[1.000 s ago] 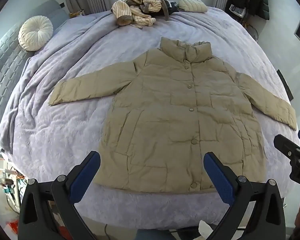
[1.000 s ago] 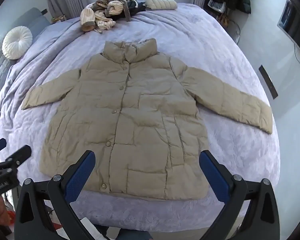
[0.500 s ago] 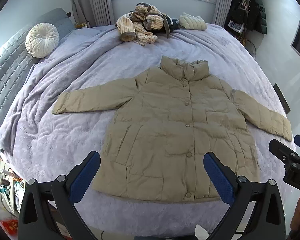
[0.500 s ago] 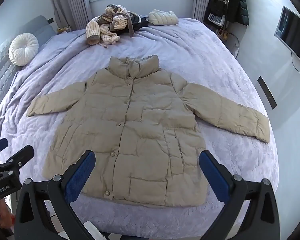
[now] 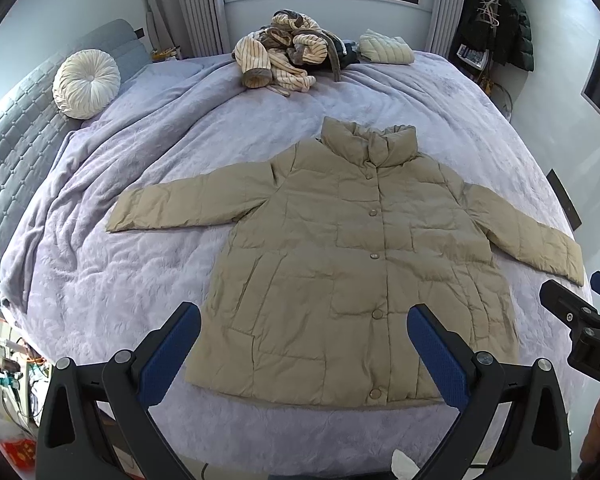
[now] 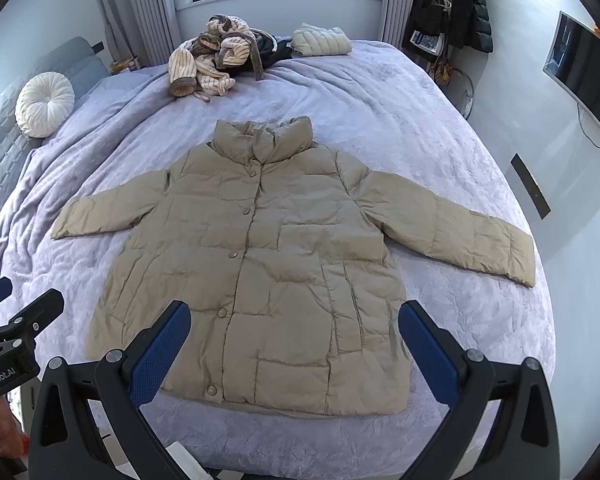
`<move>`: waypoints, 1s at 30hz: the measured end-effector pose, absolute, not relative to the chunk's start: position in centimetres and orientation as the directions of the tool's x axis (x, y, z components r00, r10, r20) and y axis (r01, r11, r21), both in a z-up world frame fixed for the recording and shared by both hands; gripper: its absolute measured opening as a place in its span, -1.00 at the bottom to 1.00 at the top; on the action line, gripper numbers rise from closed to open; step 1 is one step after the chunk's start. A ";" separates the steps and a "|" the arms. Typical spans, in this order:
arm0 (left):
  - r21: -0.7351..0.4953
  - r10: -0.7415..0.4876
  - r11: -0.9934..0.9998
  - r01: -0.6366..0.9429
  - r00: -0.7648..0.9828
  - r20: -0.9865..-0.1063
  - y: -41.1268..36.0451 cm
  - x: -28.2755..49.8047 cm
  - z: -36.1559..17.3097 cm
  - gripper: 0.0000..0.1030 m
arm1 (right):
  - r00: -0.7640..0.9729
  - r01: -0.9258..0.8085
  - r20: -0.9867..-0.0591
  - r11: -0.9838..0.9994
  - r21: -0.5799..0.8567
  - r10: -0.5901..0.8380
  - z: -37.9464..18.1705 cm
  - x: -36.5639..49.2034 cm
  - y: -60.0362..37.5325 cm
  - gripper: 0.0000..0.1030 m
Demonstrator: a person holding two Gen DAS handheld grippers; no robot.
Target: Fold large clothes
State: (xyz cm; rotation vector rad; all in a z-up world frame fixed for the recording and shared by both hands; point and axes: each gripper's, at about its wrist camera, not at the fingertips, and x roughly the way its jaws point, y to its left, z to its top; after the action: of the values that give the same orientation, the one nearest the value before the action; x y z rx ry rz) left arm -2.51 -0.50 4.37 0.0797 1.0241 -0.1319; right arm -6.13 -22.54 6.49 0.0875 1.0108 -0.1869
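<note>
Beige coat (image 5: 340, 264) lies flat, seemingly buttoned; both grippers, left (image 5: 304, 344) and right (image 6: 294, 340), spread empty, should pinch sleeve cuffs first.

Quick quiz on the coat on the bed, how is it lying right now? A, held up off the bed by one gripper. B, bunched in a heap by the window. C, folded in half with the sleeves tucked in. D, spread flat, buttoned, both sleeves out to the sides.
D: the coat lies flat on the bed, buttoned down the front, sleeves spread, while both open grippers, left and right, hold nothing.
</note>
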 end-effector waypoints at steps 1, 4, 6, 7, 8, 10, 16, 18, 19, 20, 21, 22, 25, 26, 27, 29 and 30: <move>0.004 -0.072 0.989 0.146 0.513 -0.856 -0.5 -2.5 4.4 1.00 | 0.517 0.196 -0.848 0.980 -0.014 -0.116 6.5 -6.1 -22.6 1.00; 0.006 -0.072 0.989 0.148 0.516 -0.854 -0.7 -2.7 4.4 1.00 | 0.517 0.200 -0.848 0.980 -0.013 -0.116 6.5 -6.1 -22.6 1.00; 0.007 -0.071 0.989 0.148 0.516 -0.853 -0.7 -2.7 4.5 1.00 | 0.517 0.201 -0.848 0.980 -0.013 -0.117 6.5 -6.2 -22.6 1.00; 0.008 -0.071 0.989 0.148 0.515 -0.854 -0.7 -2.7 4.4 1.00 | 0.517 0.203 -0.848 0.979 -0.012 -0.117 6.6 -6.2 -22.8 1.00; 0.007 -0.071 0.989 0.148 0.515 -0.855 -0.7 -2.7 4.4 1.00 | 0.517 0.202 -0.848 0.979 -0.012 -0.117 6.6 -6.2 -22.8 1.00; 0.007 -0.071 0.989 0.148 0.514 -0.855 -0.7 -2.7 4.4 1.00 | 0.517 0.202 -0.848 0.979 -0.011 -0.116 6.6 -6.2 -22.9 1.00; 0.008 -0.073 0.988 0.153 0.513 -0.855 -0.6 -2.8 4.2 1.00 | 0.516 0.206 -0.848 0.979 -0.011 -0.118 6.6 -6.2 -22.9 1.00; 0.008 -0.073 0.988 0.154 0.512 -0.856 -0.6 -2.8 4.1 1.00 | 0.514 0.210 -0.849 0.978 -0.009 -0.118 6.6 -6.1 -23.1 1.00; 0.009 -0.072 0.988 0.154 0.512 -0.856 -0.7 -2.8 4.1 1.00 | 0.514 0.211 -0.849 0.977 -0.009 -0.119 6.7 -6.1 -23.2 1.00; 0.008 -0.071 0.988 0.152 0.512 -0.856 -0.7 -2.7 4.1 1.00 | 0.515 0.208 -0.849 0.978 -0.010 -0.118 6.6 -6.2 -23.0 1.00; 0.008 -0.072 0.988 0.153 0.511 -0.856 -0.7 -2.7 4.1 1.00 | 0.515 0.208 -0.849 0.978 -0.010 -0.118 6.6 -6.2 -23.1 1.00; 0.008 -0.071 0.988 0.152 0.511 -0.857 -0.7 -2.7 4.1 1.00 | 0.515 0.208 -0.849 0.978 -0.010 -0.118 6.6 -6.2 -23.1 1.00; 0.008 -0.070 0.989 0.150 0.511 -0.857 -0.8 -2.7 4.2 1.00 | 0.513 0.210 -0.850 0.978 -0.009 -0.118 6.6 -6.2 -23.2 1.00; 0.008 -0.070 0.989 0.150 0.511 -0.857 -0.8 -2.7 4.1 1.00 | 0.514 0.210 -0.850 0.978 -0.010 -0.119 6.5 -6.2 -23.0 1.00; 0.009 -0.069 0.989 0.149 0.511 -0.857 -0.8 -2.7 4.1 1.00 | 0.514 0.209 -0.850 0.978 -0.009 -0.118 6.5 -6.2 -23.0 1.00; 0.009 -0.069 0.989 0.150 0.510 -0.858 -0.8 -2.7 4.1 1.00 | 0.514 0.210 -0.850 0.978 -0.008 -0.118 6.6 -6.2 -23.1 1.00; 0.009 -0.070 0.989 0.150 0.510 -0.857 -0.8 -2.7 4.1 1.00 | 0.514 0.210 -0.850 0.978 -0.009 -0.118 6.5 -6.2 -23.0 1.00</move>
State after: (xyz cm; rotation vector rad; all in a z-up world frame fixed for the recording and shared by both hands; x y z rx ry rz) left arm -2.73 -0.75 4.14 0.0859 1.0275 -0.1327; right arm -6.19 -23.00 6.52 0.0992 1.0129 -0.1971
